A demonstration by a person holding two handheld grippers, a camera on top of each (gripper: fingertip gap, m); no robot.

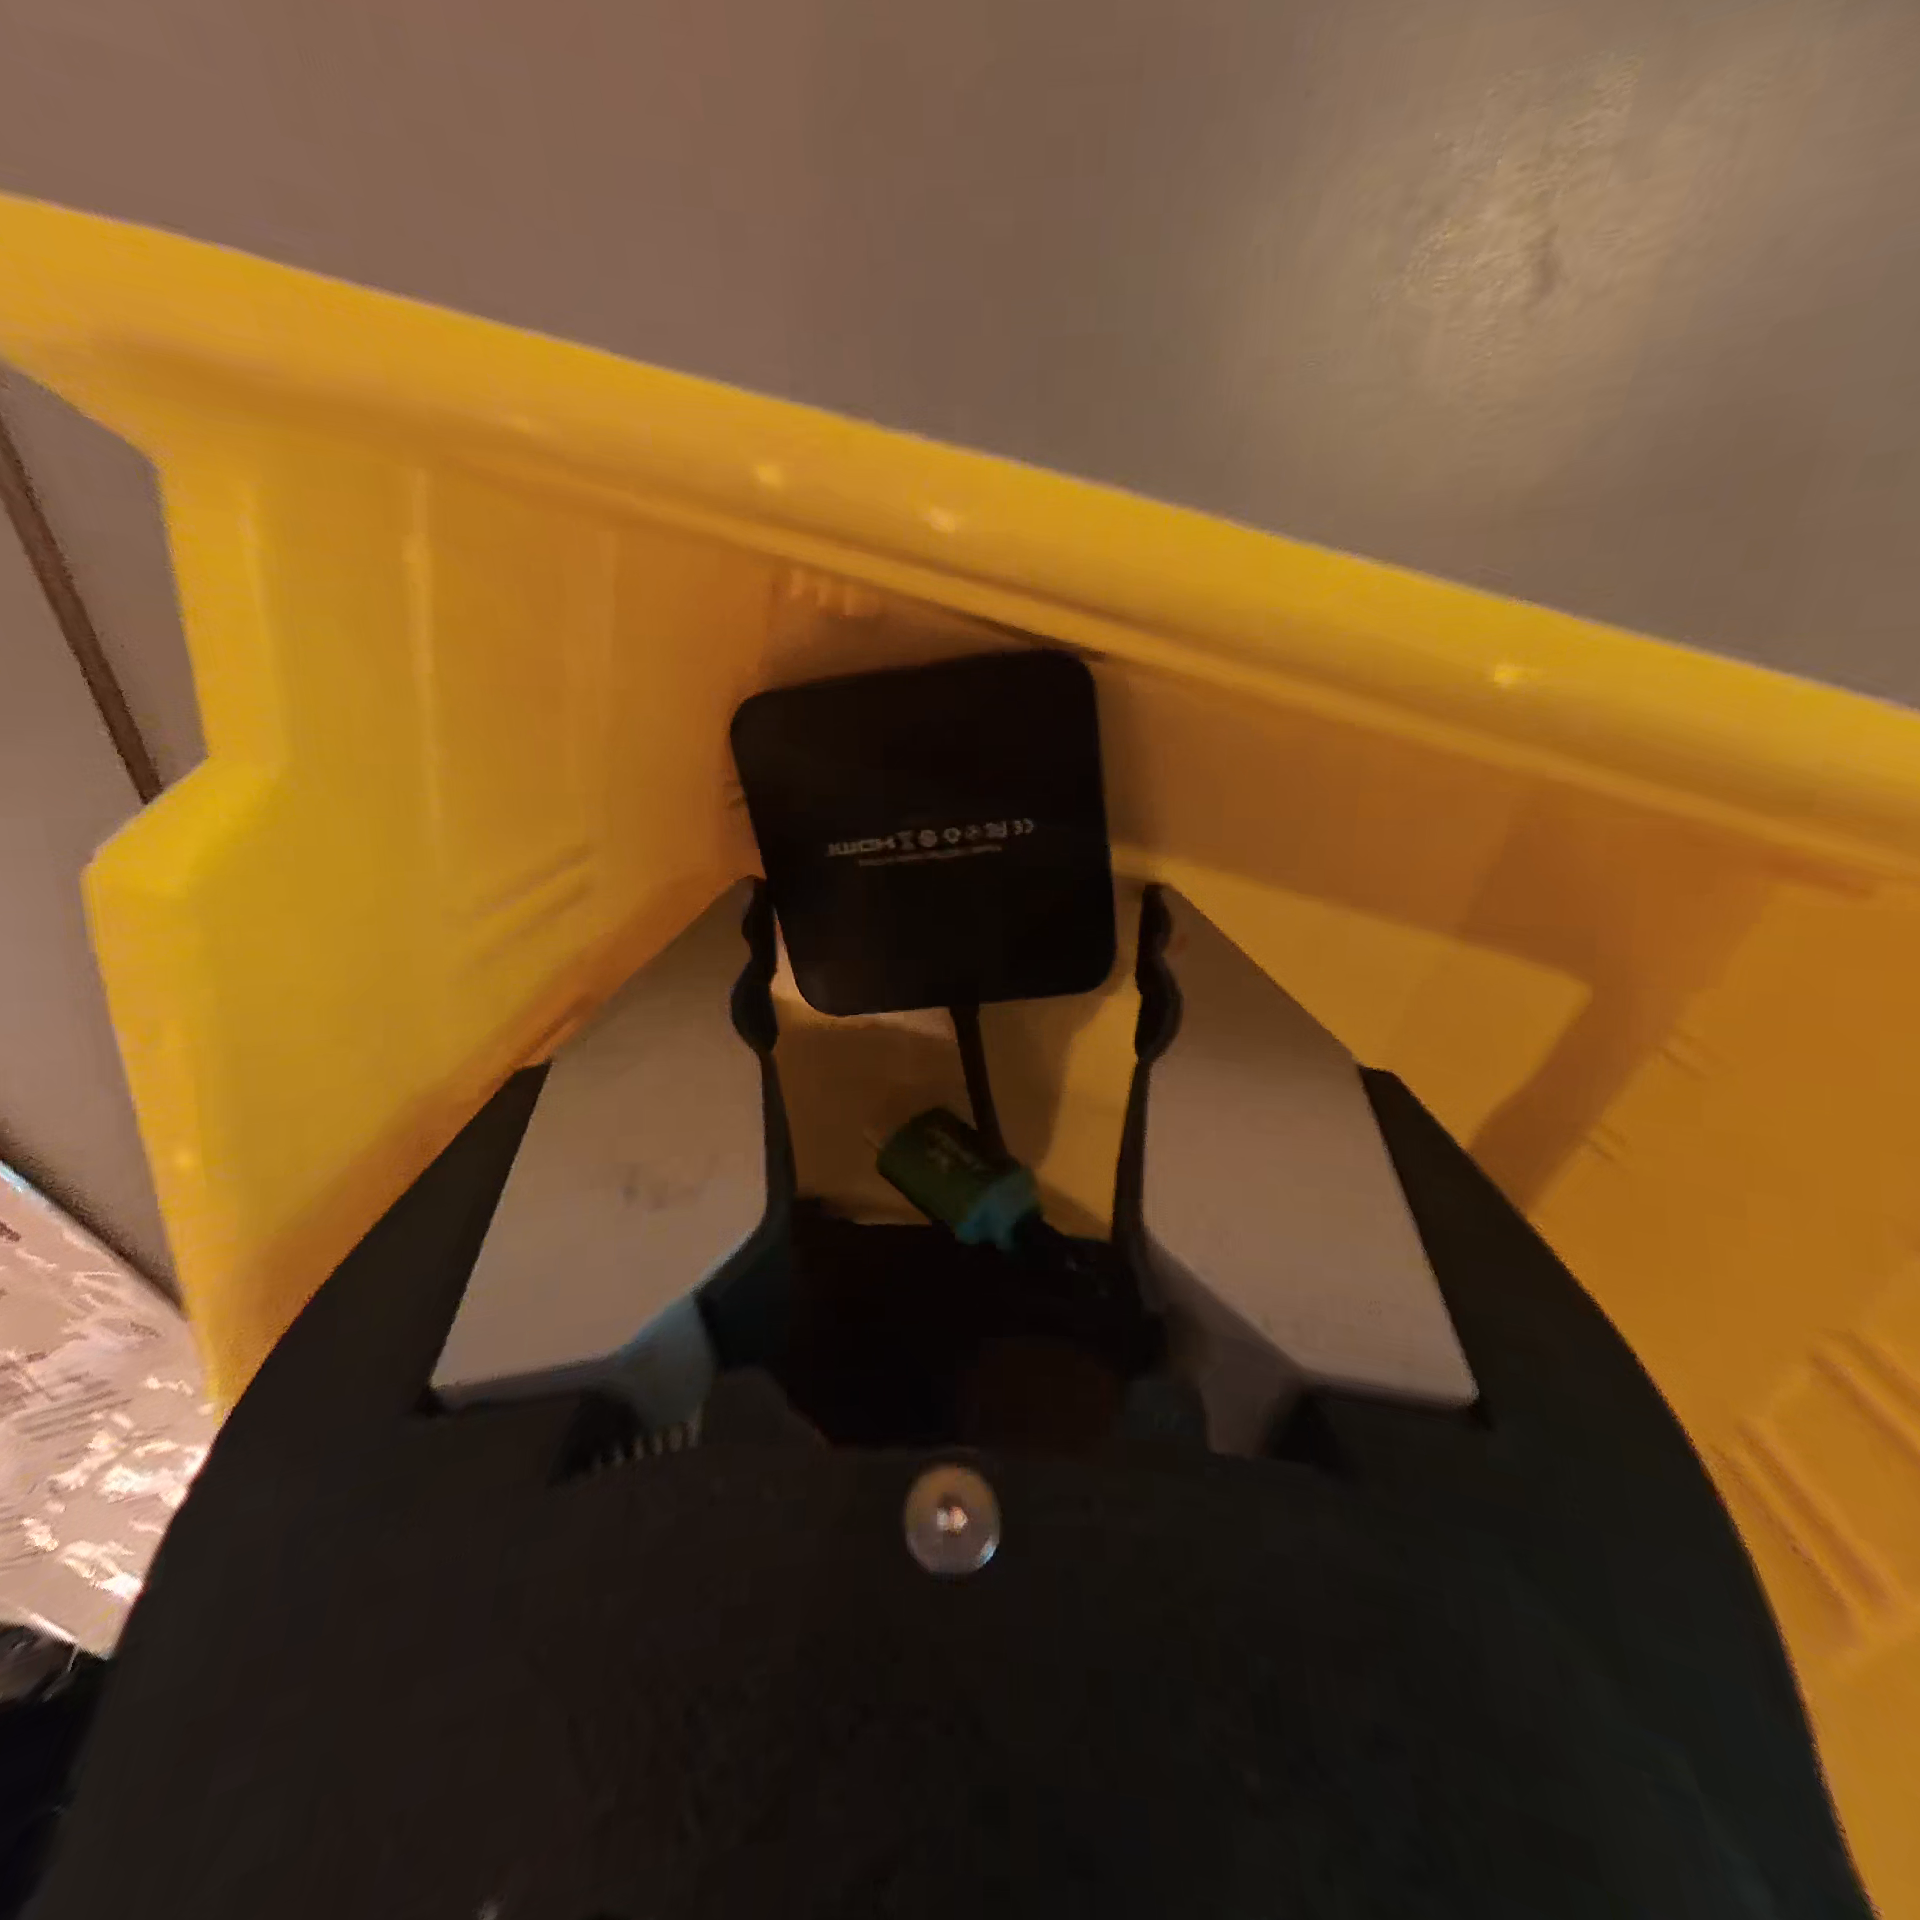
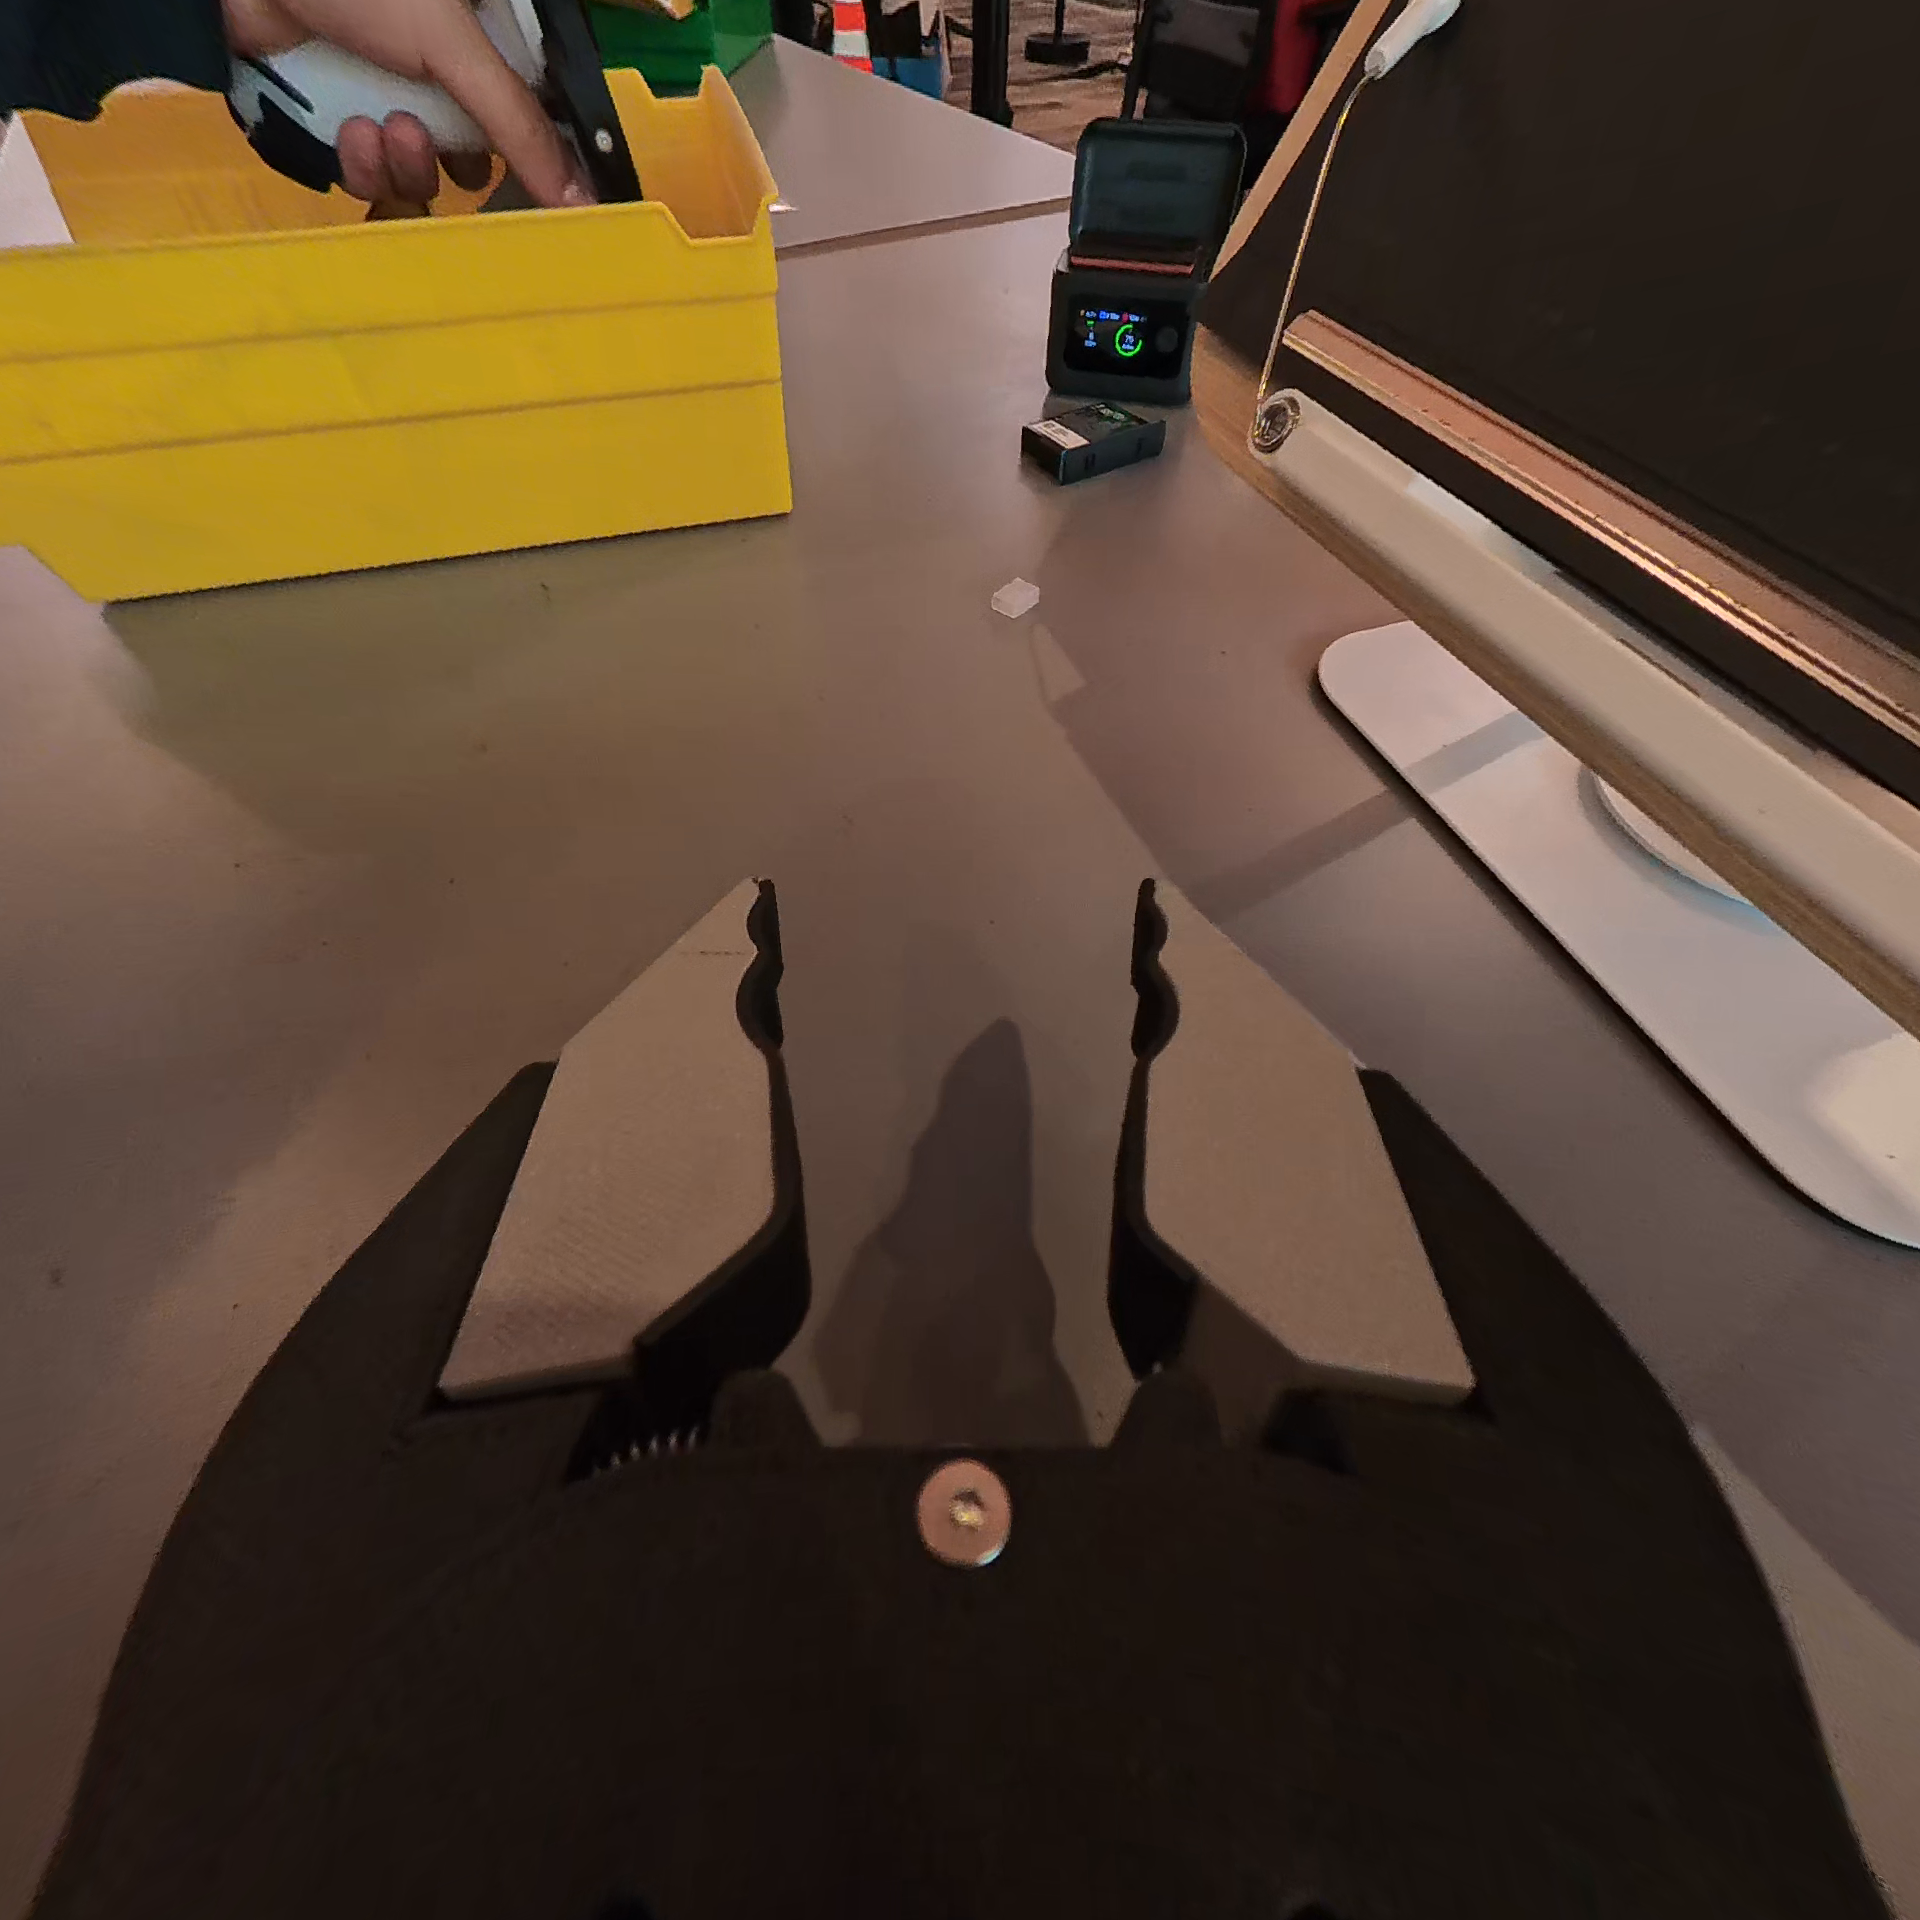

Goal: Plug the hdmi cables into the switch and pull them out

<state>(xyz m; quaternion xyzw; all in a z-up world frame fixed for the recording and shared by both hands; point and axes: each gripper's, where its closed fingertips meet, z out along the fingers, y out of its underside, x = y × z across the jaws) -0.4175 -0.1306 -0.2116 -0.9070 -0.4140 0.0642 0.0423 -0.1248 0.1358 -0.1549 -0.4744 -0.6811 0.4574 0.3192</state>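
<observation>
The left gripper (image 1: 956, 935) has wide jaws inside the yellow bin (image 1: 416, 644); the black HDMI switch (image 1: 925, 831) sits between its tips. The right gripper (image 2: 956, 935) is wide too, holding nothing.

Big yellow plastic bin (image 2: 395, 416) sits on the grey table (image 2: 727, 790), off to the left. Further back there's a small black device with a lit screen (image 2: 1122, 338), lid flipped up, and a little black box (image 2: 1091, 442) lying flat just in front of it. A tiny clear plastic bit (image 2: 1015, 597) sits alone mid-table. On the right, a monitor (image 2: 1662, 312) on a white flat base (image 2: 1662, 935). Something silvery and crinkly (image 1: 73, 1392) shows beside the bin in the left wrist view.
</observation>
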